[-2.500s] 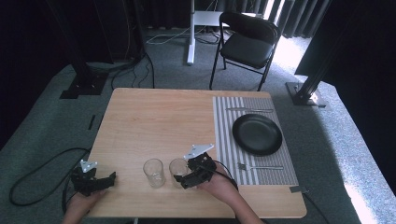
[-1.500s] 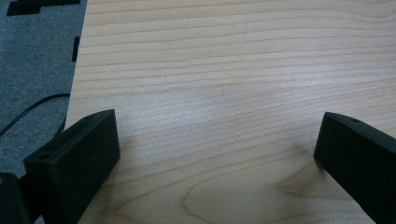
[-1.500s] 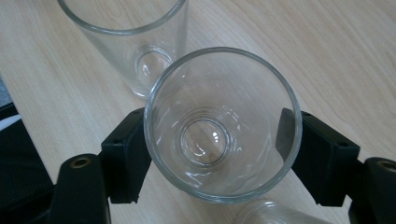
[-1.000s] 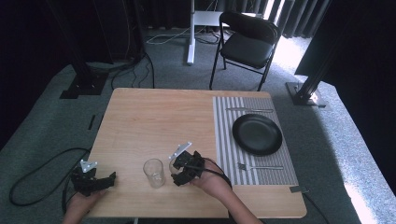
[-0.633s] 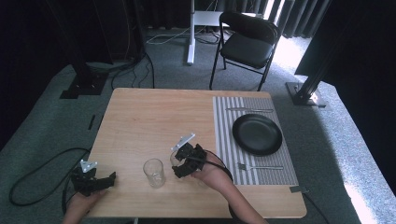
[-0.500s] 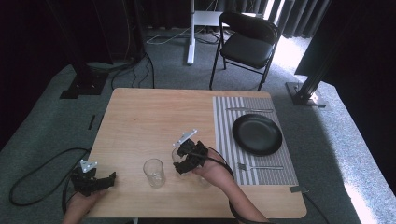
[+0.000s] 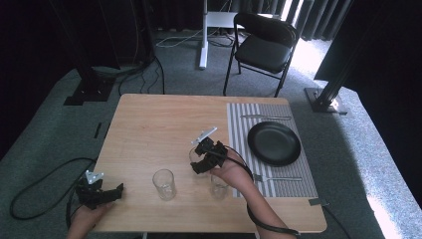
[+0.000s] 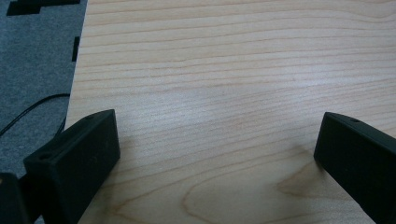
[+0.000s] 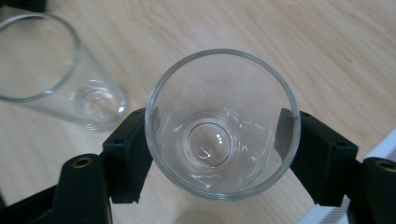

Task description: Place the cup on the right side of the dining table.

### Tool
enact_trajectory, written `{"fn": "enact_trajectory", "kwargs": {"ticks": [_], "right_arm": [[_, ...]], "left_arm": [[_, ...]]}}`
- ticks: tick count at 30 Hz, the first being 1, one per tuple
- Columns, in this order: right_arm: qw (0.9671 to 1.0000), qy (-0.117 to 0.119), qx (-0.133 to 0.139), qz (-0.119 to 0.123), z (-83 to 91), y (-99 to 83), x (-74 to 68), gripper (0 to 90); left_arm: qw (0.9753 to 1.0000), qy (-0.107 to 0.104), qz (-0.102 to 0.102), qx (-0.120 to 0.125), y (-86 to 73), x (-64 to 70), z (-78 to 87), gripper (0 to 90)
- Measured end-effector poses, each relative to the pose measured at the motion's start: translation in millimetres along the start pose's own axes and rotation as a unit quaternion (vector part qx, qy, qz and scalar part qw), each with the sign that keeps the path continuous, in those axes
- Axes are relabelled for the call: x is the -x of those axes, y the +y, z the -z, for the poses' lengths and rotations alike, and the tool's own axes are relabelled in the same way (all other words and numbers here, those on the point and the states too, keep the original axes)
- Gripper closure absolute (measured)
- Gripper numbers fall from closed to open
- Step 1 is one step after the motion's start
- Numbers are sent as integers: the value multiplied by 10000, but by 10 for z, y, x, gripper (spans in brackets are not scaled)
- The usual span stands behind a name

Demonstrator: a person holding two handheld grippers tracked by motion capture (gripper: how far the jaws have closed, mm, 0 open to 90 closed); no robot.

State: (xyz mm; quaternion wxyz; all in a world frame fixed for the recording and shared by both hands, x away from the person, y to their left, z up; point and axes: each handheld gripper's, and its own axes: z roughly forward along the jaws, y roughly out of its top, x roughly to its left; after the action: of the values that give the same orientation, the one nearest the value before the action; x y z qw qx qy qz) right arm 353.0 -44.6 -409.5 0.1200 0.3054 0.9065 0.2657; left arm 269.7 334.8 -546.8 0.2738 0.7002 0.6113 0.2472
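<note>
Wooden surface [image 7: 159,124] on grey carpet, with a striped placemat [image 7: 239,124] along its right edge and a folding chair [image 7: 266,45] beyond the far edge.

On the placemat lie a black plate [image 7: 274,143], a utensil [image 7: 266,117] toward the far edge and a fork [image 7: 276,178] toward the near edge. The right hand-held gripper [image 7: 201,162], just left of the placemat, pinches a clear empty glass [image 9: 222,123], one black jaw pressed against each side of its wall. A second glass [image 7: 164,184] stands upright near the near edge, left of the right hand [image 7: 231,172]; a third glass [image 7: 219,187] stands just below that hand. The left hand-held gripper [image 7: 107,193] sits at the near left corner, jaws spread wide over bare wood, pinching nothing.
</note>
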Motion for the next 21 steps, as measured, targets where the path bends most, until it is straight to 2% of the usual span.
{"fn": "enact_trajectory", "kwargs": {"ticks": [5,6,8,14,17,19,21], "right_arm": [[9999,-98,-25,-120,5,16,138,281],[9997,-151,-55,-181,14,23,224,281],[9995,-179,-60,-239,22,26,293,281],[9987,-368,-149,-313,52,26,437,281],[9983,-376,-119,-431,62,24,507,281],[9972,-457,-117,-584,64,34,609,281],[9965,-533,-123,-627,66,47,672,281]], "left_arm": [[10000,0,0,1,0,0,0,6],[10000,0,1,0,0,0,0,6],[10000,-2,-2,-1,0,0,0,6],[10000,-1,3,-6,0,1,1,6],[10000,-2,5,-3,0,1,0,6],[10000,-2,2,-4,0,0,0,6],[10000,-3,2,-3,0,0,0,6]]}}
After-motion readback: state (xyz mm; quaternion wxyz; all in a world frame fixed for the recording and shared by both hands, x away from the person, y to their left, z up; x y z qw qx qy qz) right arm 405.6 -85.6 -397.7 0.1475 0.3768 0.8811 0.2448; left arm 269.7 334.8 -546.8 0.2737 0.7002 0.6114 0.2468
